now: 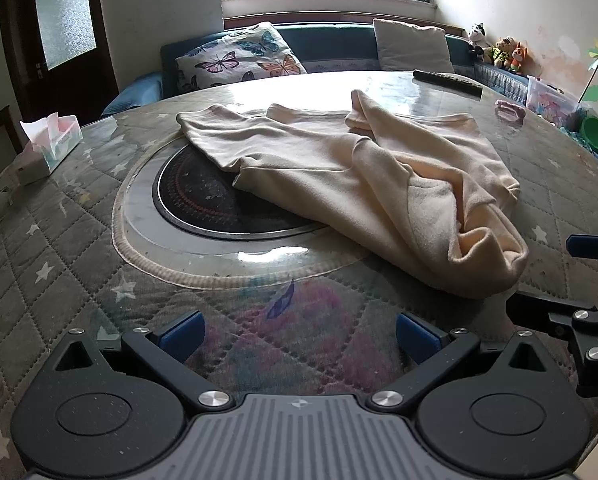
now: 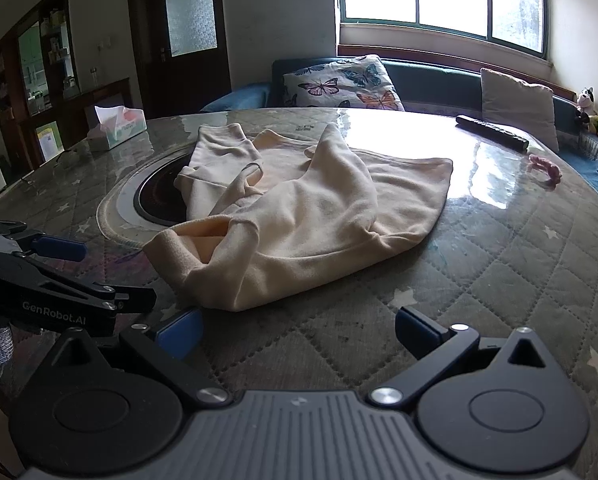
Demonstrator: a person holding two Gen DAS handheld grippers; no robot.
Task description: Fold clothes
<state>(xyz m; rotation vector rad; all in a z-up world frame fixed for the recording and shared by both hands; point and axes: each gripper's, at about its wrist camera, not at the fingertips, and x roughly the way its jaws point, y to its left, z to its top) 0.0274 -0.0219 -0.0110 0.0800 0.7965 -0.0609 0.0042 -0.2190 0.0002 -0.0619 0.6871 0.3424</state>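
Observation:
A cream long-sleeved garment (image 1: 339,168) lies crumpled on the round table (image 1: 59,280), its sleeves thrown across the body and the collar opening toward me. My left gripper (image 1: 299,336) hovers open over the table's near edge, just short of the garment, with nothing between its blue pads. In the right wrist view the same garment (image 2: 307,216) lies straight ahead. My right gripper (image 2: 299,332) is open and holds nothing, its left pad close to the nearest fold. Each gripper shows in the other's view: the right gripper (image 1: 567,280) at the right edge, the left gripper (image 2: 117,276) at the left.
A black round inset (image 1: 203,204) sits at the table's middle, partly under the garment. A tissue box (image 1: 51,140) stands at the far left, a dark remote (image 1: 447,82) and a pink item (image 1: 509,110) at the far right. A sofa with cushions (image 1: 239,60) runs behind.

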